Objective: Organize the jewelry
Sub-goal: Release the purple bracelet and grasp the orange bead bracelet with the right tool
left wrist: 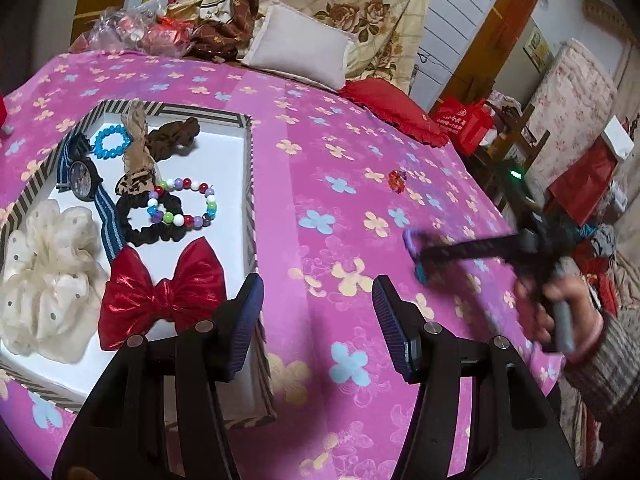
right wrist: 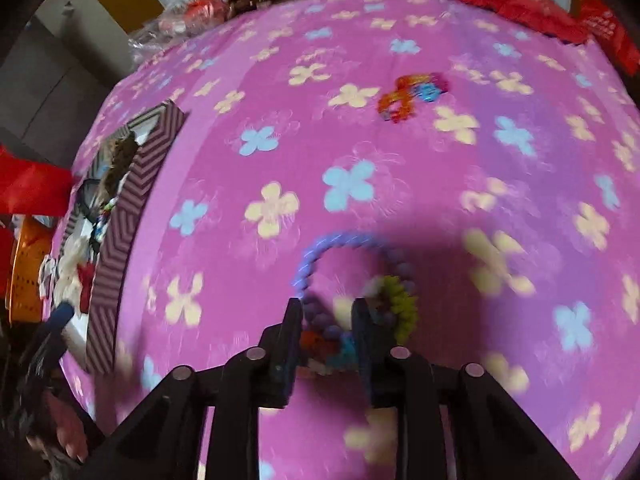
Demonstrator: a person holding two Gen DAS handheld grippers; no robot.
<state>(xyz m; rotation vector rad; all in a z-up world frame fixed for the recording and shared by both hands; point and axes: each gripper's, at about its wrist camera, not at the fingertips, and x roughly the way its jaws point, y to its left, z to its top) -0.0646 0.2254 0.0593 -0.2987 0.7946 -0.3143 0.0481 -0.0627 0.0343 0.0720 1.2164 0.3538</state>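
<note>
A striped box [left wrist: 251, 168] with a white floor holds a red bow [left wrist: 160, 292], a cream scrunchie [left wrist: 48, 280], a black scrunchie, a coloured bead bracelet [left wrist: 184, 200], a blue bead bracelet [left wrist: 112, 142], a brown scrunchie and a watch [left wrist: 82, 178]. My left gripper [left wrist: 318, 320] is open and empty by the box's right wall. My right gripper [right wrist: 326, 336] is shut on a blue-purple pompom bracelet [right wrist: 320, 268] held above the pink cloth; it also shows blurred in the left wrist view [left wrist: 416, 252]. An orange-red bead piece [right wrist: 408, 94] lies farther off on the cloth [left wrist: 398, 178].
The pink flowered cloth [left wrist: 340, 128] covers the bed. Pillows [left wrist: 300, 44], a red cushion [left wrist: 392, 108] and plastic bags lie at its far edge. Red bags and furniture stand to the right. The box shows at the left in the right wrist view [right wrist: 124, 220].
</note>
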